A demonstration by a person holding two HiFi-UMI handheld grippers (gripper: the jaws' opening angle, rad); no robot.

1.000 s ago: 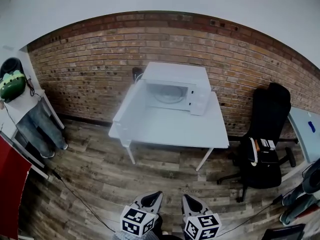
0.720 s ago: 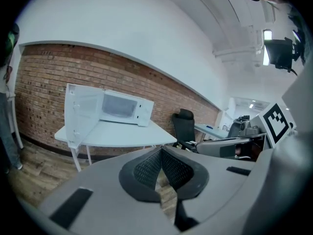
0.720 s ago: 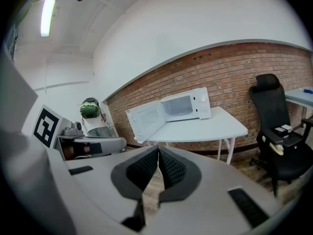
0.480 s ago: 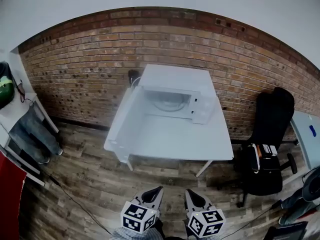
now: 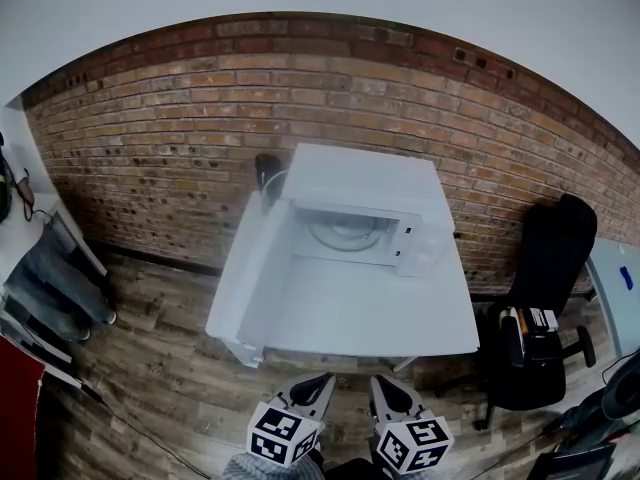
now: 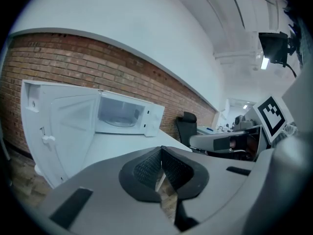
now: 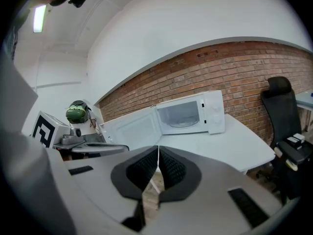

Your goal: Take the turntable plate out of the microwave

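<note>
Inside, the microwave (image 5: 365, 176) (door (image 5: 250, 268) open) holds the turntable plate (image 5: 348, 234).

Just ahead of the left tool (image 5: 324, 379) and the right tool (image 5: 379, 381) we see a white bench (image 5: 350, 316) against a brick wall (image 5: 180, 118). A black office chair (image 5: 545, 258) stands off the right tool's side, and wooden floor (image 5: 130, 368) lies below.

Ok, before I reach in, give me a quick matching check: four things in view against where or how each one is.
Things:
1. microwave door
2. turntable plate
3. left gripper
4. office chair

States:
A. jaws shut, nothing held
B. right of the table, by the brick wall
C. swung open
D. inside the microwave

Pairs: 1-C, 2-D, 3-A, 4-B
</note>
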